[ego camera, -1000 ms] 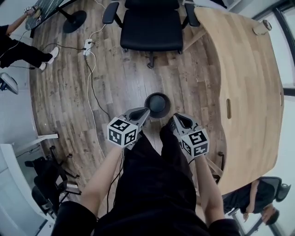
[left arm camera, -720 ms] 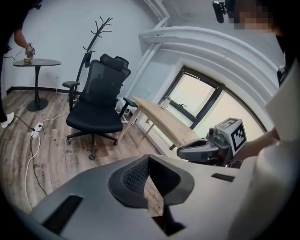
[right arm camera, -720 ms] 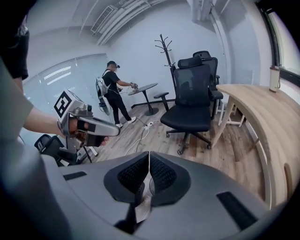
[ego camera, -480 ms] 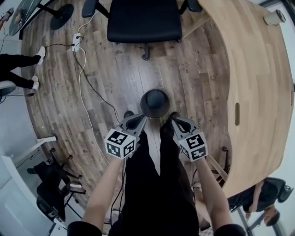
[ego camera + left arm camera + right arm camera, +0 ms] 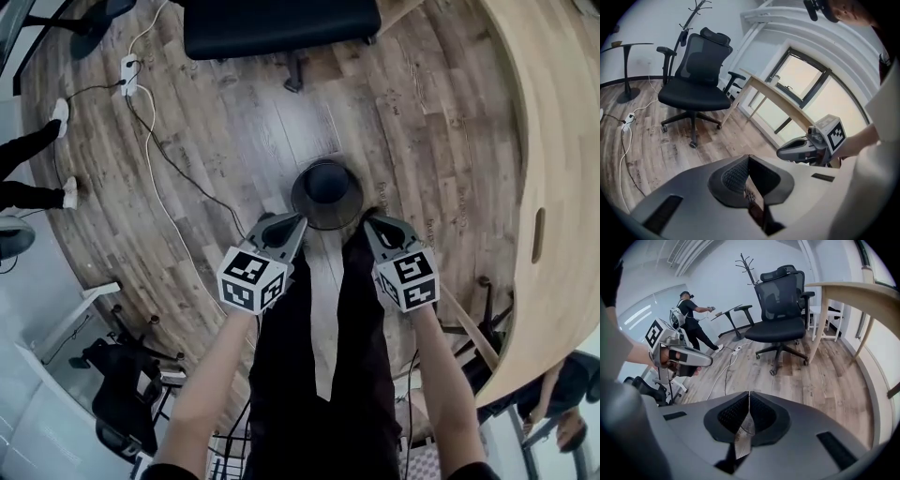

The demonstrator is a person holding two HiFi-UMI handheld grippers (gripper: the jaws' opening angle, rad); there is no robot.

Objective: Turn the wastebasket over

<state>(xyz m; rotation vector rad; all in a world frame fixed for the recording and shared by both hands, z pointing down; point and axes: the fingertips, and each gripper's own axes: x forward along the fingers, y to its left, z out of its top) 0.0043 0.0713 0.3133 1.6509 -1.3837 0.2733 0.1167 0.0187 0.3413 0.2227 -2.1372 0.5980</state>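
Observation:
The wastebasket (image 5: 327,192), dark and round, stands on the wooden floor just ahead of the person's feet; whether its open end faces up I cannot tell. My left gripper (image 5: 292,223) hangs at its near left side, my right gripper (image 5: 372,225) at its near right, both shut and holding nothing. Neither touches the basket as far as I can see. The left gripper view shows shut jaws (image 5: 748,161) and the right gripper (image 5: 806,149) beside them. In the right gripper view the jaws (image 5: 749,401) are shut too, with the left gripper (image 5: 682,357) at left. The basket is hidden in both gripper views.
A black office chair (image 5: 281,23) stands beyond the basket. A curved wooden desk (image 5: 553,141) runs along the right. A power strip with cables (image 5: 128,67) lies at far left, near another person's legs (image 5: 28,150). A dark chair base (image 5: 122,394) sits at lower left.
Both grippers have sunk toward the floor, staying shut. The head view has dipped too, so the basket looks larger and lies between the two grippers' tips.

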